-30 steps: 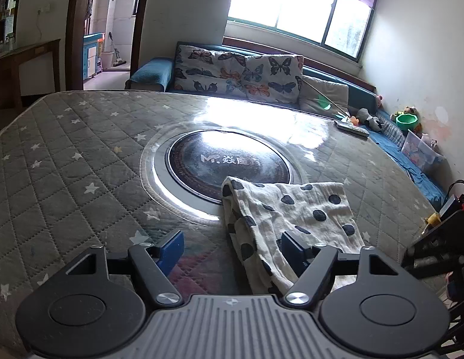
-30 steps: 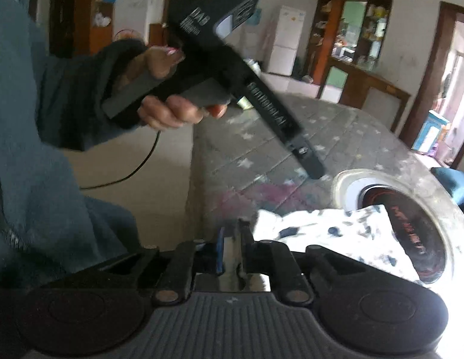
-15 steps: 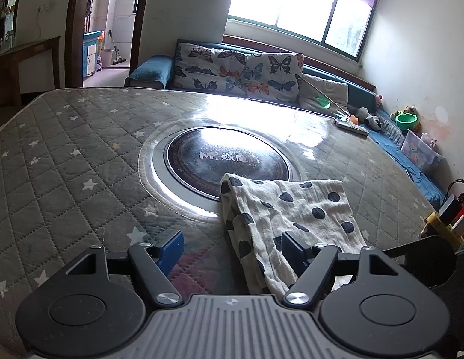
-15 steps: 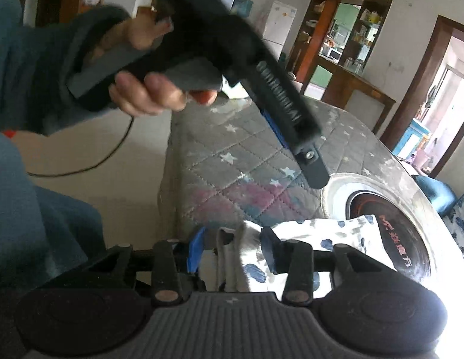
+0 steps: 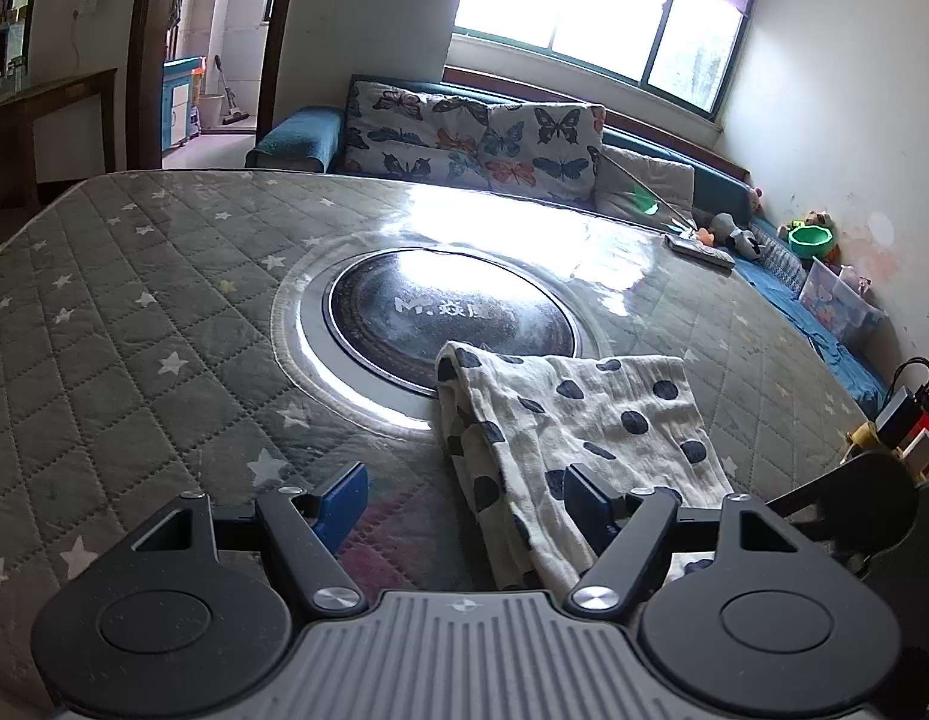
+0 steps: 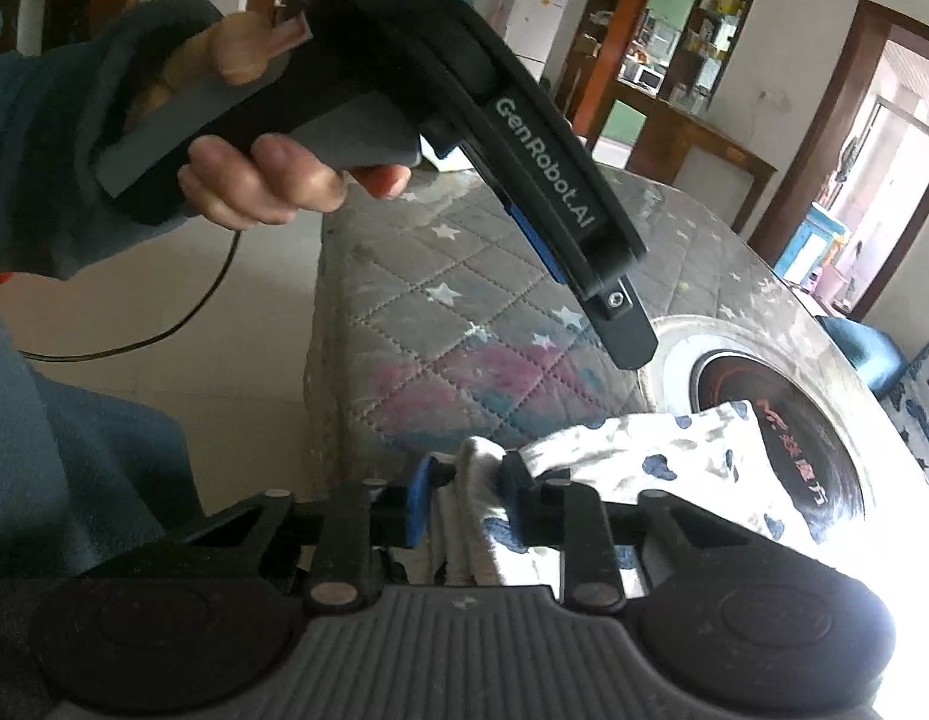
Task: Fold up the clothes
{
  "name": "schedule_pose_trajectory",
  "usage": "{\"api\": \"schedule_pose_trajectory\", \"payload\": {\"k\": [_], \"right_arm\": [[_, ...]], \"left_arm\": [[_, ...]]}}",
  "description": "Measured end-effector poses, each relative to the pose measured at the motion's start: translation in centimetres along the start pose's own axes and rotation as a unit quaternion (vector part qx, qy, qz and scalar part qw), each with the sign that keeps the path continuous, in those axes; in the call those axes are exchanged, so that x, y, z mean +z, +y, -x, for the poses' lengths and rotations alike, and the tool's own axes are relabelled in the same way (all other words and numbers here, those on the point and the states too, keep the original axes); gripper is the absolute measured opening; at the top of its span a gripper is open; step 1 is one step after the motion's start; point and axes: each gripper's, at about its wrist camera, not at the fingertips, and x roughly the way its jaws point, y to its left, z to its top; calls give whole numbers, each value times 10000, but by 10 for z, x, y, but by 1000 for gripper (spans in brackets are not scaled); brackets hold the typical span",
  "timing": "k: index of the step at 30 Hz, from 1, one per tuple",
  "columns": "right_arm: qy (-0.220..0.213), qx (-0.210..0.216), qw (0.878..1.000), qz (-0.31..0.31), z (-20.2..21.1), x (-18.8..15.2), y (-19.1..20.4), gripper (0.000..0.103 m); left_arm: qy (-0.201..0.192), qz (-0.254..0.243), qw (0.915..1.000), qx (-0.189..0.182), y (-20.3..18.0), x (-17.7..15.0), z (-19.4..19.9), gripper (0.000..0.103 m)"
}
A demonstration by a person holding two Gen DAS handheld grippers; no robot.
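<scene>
A cream cloth with dark polka dots (image 5: pixel 572 414) lies folded on the quilted grey table cover (image 5: pixel 134 300), its far corner on the round dark hob plate (image 5: pixel 446 312). My left gripper (image 5: pixel 464 495) is open just above the table, and the cloth's near end passes between its fingers. In the right wrist view my right gripper (image 6: pixel 464 498) has its jaws partly apart, with a bunched edge of the cloth (image 6: pixel 644 456) between them. The left gripper's body (image 6: pixel 524 150) hangs over the table in that view, held by a hand.
A sofa with butterfly cushions (image 5: pixel 476 138) runs along the far side under the window. Toys and a green bowl (image 5: pixel 812 237) sit at the far right. A small flat object (image 5: pixel 698 249) lies at the table's far right edge. The floor (image 6: pixel 164 312) lies past the near table edge.
My right gripper was shut a second ago and has opened partway around the cloth edge. The left gripper stayed open and shifted slightly nearer the cloth.
</scene>
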Motion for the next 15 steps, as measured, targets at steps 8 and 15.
{"api": "schedule_pose_trajectory", "payload": {"k": [8,15], "right_arm": [[-375,155,9991,158,32,-2,-12,10],[-412,518,9954,687,44,-11,-2,10]], "left_arm": [[9,-8,10000,-3,0,1,-2,75],[30,-23,10000,-86,-4,3,-4,75]]}}
